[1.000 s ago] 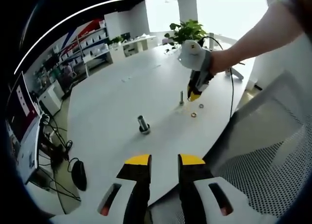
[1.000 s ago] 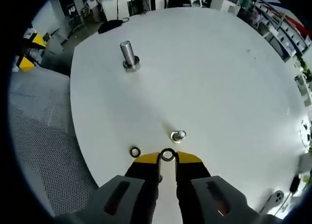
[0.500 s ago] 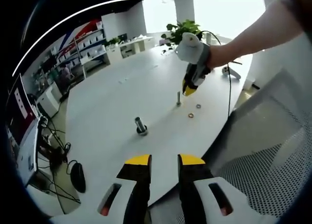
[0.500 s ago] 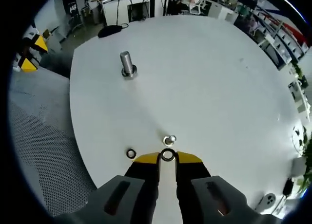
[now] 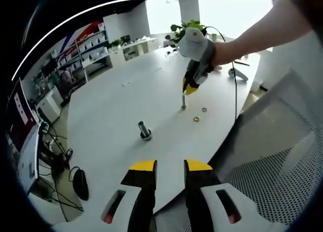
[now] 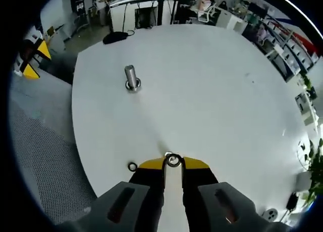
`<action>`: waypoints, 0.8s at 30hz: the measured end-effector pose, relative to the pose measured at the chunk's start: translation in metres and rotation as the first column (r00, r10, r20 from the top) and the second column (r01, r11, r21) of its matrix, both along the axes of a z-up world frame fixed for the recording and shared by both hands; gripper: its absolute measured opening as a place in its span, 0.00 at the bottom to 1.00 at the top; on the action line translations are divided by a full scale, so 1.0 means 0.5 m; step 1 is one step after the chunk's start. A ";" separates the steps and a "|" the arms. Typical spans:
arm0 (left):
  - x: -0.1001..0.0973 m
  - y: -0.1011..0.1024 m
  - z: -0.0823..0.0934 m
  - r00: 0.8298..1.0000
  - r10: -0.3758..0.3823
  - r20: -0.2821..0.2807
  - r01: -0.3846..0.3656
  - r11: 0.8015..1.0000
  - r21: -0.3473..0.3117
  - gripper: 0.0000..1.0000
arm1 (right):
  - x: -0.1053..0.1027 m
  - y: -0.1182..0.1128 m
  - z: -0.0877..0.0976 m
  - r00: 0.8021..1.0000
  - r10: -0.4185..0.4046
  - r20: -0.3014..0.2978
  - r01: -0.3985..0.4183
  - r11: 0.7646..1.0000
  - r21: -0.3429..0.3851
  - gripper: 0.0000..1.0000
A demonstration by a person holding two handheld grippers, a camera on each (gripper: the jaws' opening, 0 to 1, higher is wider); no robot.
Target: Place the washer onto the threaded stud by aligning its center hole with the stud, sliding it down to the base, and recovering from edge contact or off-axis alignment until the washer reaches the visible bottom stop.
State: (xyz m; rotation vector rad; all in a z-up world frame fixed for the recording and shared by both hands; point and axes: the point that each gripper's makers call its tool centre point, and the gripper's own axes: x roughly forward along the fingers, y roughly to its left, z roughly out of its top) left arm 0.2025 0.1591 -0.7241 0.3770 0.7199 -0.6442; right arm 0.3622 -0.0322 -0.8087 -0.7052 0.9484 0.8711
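Poised over the threaded stud [image 5: 183,102], right gripper [image 6: 173,164] pinching the washer [image 6: 173,160] at its tips, left gripper [image 5: 170,165] slightly parted and empty at 6 o'clock; best done by centring hole on axis, keeping washer level, lowering slowly.

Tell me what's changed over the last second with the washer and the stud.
The right gripper, shut on the washer, has risen from the table and carried it over the top of the small stud, not yet threaded on. The left gripper stays back. The large stud and the loose washers haven't moved.
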 end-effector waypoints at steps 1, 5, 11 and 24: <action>0.000 0.000 0.000 1.000 0.000 0.000 0.000 1.000 0.000 0.19 | -0.001 0.000 -0.003 1.000 0.007 0.001 -0.007 1.000 -0.008 0.13; 0.000 0.001 -0.001 1.000 0.001 -0.001 -0.001 1.000 0.000 0.19 | 0.000 0.002 -0.006 1.000 0.013 0.000 -0.013 1.000 -0.015 0.13; 0.001 0.001 -0.001 1.000 0.004 -0.002 -0.004 1.000 0.001 0.19 | 0.001 0.001 -0.012 1.000 0.014 -0.013 -0.015 0.999 -0.029 0.13; -0.001 0.003 -0.006 1.000 0.005 -0.013 -0.005 1.000 0.006 0.19 | 0.004 0.003 -0.046 0.999 0.016 -0.041 -0.018 0.999 -0.048 0.13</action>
